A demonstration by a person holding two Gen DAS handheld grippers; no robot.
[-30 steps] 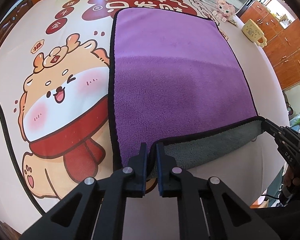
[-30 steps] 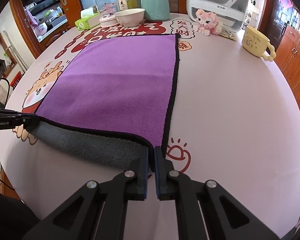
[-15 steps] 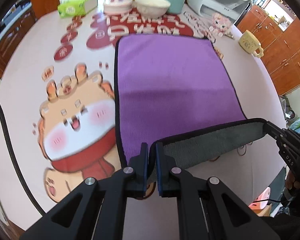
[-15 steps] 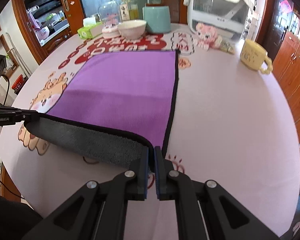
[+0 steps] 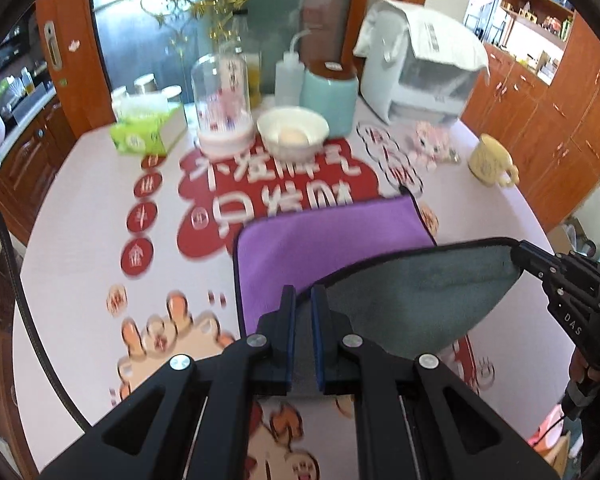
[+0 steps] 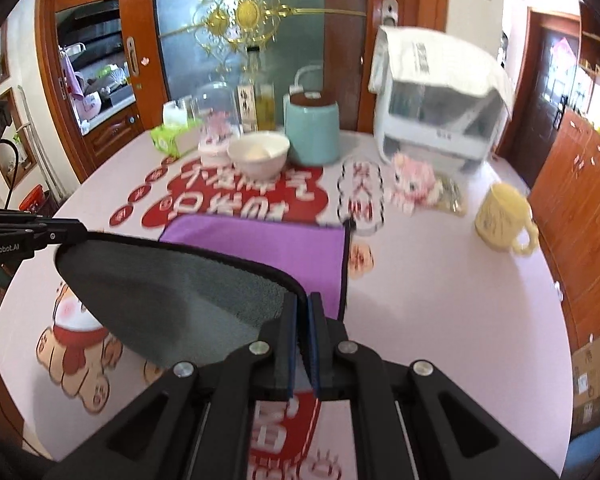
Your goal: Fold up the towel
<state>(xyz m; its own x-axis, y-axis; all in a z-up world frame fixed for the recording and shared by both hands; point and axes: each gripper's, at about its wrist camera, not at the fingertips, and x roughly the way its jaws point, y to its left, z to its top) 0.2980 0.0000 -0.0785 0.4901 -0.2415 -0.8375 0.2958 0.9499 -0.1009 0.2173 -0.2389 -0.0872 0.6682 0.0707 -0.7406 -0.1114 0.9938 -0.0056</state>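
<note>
From the left wrist camera, the left gripper (image 5: 303,304) is pinching one near corner of the towel (image 5: 324,248), its jaws nearly closed on the cloth; the towel's grey underside is hanging raised above the table (image 5: 80,216), while its purple far part is lying flat below a white bowl (image 5: 293,134) and near a yellow mug (image 5: 490,160). From the right wrist camera, the right gripper (image 6: 303,312) is clamping the other near corner of the towel (image 6: 260,240), jaws narrow on the fabric, and the lifted edge is stretching across to the left gripper (image 6: 36,234).
</note>
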